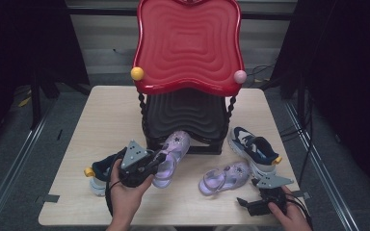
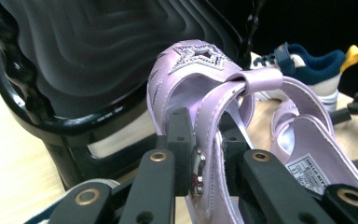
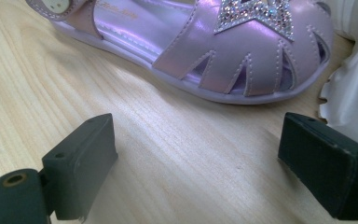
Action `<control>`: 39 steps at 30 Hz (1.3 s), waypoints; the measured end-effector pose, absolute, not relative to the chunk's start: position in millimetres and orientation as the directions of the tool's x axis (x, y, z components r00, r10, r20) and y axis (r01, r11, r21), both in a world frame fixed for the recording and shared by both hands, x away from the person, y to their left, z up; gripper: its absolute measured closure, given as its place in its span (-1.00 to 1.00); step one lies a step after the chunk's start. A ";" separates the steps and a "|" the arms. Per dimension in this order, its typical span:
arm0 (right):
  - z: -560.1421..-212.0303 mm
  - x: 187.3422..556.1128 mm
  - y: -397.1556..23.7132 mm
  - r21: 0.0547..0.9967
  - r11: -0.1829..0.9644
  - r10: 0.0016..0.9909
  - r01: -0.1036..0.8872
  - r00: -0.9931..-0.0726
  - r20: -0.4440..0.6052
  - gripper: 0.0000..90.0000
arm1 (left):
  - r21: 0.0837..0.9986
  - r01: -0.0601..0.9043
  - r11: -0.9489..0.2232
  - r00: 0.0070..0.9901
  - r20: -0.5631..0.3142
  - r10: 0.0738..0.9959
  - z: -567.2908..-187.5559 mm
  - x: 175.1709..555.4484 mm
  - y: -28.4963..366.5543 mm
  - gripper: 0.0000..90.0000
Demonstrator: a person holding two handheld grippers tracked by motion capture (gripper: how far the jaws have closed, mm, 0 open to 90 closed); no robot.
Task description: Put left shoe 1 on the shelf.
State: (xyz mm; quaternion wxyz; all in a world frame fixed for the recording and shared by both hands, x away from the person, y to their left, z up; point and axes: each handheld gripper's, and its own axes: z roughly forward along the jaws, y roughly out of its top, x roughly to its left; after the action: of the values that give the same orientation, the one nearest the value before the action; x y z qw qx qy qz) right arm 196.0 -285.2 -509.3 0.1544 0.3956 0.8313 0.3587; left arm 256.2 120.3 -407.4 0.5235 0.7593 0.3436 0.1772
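Note:
My left gripper (image 1: 153, 162) is shut on the side strap of a lilac sandal (image 1: 171, 155), which it holds tilted with the starred toe up against the front lip of the black lower shelf (image 1: 188, 113). The left gripper view has the pads (image 2: 181, 140) pinching that strap, the sandal (image 2: 191, 70) rising ahead. The second lilac sandal (image 1: 224, 177) lies flat on the table. Behind it my right gripper (image 1: 251, 195) stands open, low over the wood. In the right gripper view its jaws (image 3: 196, 158) are wide apart with only bare tabletop between them, short of the sandal (image 3: 205, 51).
A red wavy upper shelf (image 1: 189, 43) tops the rack, with a yellow knob (image 1: 137, 73) and a pink knob (image 1: 240, 76). One navy sneaker (image 1: 253, 149) lies right of the rack, another (image 1: 99, 173) under my left hand. A white sneaker sole (image 3: 354, 93) borders the sandal.

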 end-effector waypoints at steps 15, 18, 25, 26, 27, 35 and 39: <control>-509.2 195.9 -285.1 0.717 0.430 0.769 0.549 -0.638 0.028 -0.77 | 0.935 0.319 -0.154 0.637 -0.091 0.765 -396.3 267.6 115.0 0.77; -509.2 196.0 -285.1 0.718 0.430 0.769 0.547 -0.639 0.027 -0.77 | 0.938 0.321 -0.130 0.621 -0.105 0.777 -395.4 270.1 114.8 0.77; -509.3 196.1 -285.2 0.719 0.430 0.768 0.546 -0.640 0.026 -0.77 | 0.947 0.293 -0.128 0.588 -0.073 0.805 -392.9 275.3 111.7 0.77; -509.2 195.8 -285.1 0.717 0.429 0.770 0.550 -0.638 0.029 -0.77 | 0.948 0.291 -0.128 0.584 -0.070 0.809 -392.6 276.1 111.2 0.77; -509.2 195.8 -285.1 0.717 0.429 0.770 0.550 -0.638 0.029 -0.77 | 0.949 0.289 -0.124 0.584 -0.072 0.809 -392.3 277.4 110.6 0.77; -509.1 195.8 -285.1 0.717 0.429 0.770 0.550 -0.637 0.028 -0.77 | 0.955 0.278 -0.106 0.565 -0.073 0.822 -387.9 285.3 102.5 0.77; -509.3 196.0 -285.2 0.718 0.430 0.768 0.547 -0.640 0.027 -0.77 | 0.955 0.277 -0.106 0.555 -0.069 0.829 -386.1 289.0 98.9 0.76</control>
State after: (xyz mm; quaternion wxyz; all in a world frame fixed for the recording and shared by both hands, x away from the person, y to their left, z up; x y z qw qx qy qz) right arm 196.0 -285.2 -509.3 0.1545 0.3954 0.8314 0.3586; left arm 289.0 98.9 -386.1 0.5385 0.6983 0.3960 0.2561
